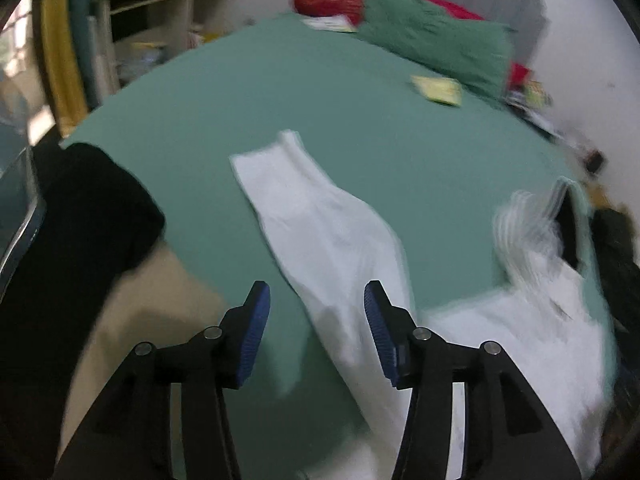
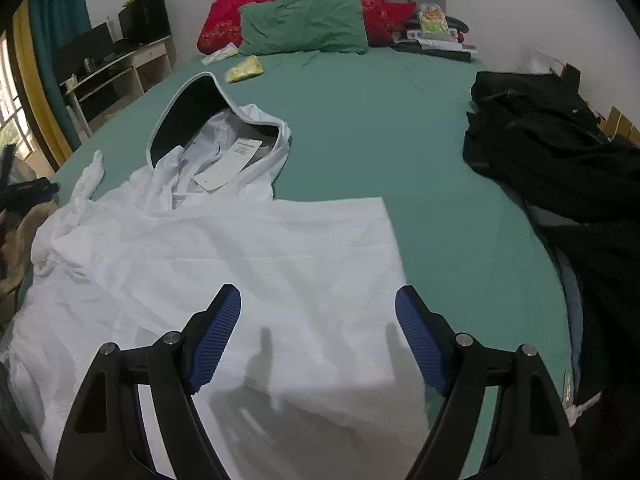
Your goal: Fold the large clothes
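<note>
White hoodie lying spread on the green bed, both of my grippers hanging over it with nothing pinched.

I am seeing, at far left, a black garment (image 1: pixel 80 220) draping at the bed's edge. Beside it my left gripper (image 1: pixel 316 328) is pointing steeply down with its jaws parted and empty; the white sleeve (image 1: pixel 320 232) is stretching away on the green sheet (image 1: pixel 360 120), its near end passing under the gap between the blue pads (image 1: pixel 256 336). That view is blurring. Further right, my right gripper (image 2: pixel 318 336) is hovering with jaws spread wide above the white hoodie (image 2: pixel 240 264), whose folded body is lying flat just ahead and whose dark-lined hood (image 2: pixel 192 116) is pointing toward the pillows. A paper tag (image 2: pixel 230 164) is sitting at the neck; its print is too small for me to read. A black jacket (image 2: pixel 552 148) is lying well apart at right.
</note>
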`<action>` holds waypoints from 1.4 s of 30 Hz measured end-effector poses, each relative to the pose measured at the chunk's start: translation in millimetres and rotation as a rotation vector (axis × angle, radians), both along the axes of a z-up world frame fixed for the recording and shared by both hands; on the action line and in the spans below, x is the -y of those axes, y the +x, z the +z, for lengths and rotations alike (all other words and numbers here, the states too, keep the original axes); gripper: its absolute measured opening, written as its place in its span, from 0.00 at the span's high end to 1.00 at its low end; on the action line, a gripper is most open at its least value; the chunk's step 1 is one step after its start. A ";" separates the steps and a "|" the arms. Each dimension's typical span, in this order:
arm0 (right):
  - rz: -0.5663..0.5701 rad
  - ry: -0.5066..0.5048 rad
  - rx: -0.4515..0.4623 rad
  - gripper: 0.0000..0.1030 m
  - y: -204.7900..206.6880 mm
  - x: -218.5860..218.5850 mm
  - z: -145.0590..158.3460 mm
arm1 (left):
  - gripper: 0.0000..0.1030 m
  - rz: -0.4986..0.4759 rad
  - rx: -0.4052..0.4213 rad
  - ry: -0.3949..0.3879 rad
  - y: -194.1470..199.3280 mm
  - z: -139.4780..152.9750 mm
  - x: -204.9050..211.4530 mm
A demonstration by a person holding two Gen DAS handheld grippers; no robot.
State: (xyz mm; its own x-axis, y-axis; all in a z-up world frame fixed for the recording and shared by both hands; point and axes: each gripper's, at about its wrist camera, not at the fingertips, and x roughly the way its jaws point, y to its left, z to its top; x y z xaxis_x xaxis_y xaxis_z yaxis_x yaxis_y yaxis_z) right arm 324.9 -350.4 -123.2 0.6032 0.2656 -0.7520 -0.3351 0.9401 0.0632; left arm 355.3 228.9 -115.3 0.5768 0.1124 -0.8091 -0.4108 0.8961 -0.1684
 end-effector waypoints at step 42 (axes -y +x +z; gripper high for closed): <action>-0.195 0.311 0.046 0.22 -35.0 131.0 54.8 | 0.56 -0.789 -0.062 -0.110 -86.0 66.0 393.2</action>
State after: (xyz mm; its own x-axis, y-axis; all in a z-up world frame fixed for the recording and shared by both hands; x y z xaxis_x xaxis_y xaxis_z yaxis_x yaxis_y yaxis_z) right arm 289.9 -481.4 -68.5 0.6967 0.3536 -0.6242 -0.1603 0.9248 0.3450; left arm 269.3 -164.3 -49.2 0.4061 -0.3928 -0.8251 0.3262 0.9057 -0.2707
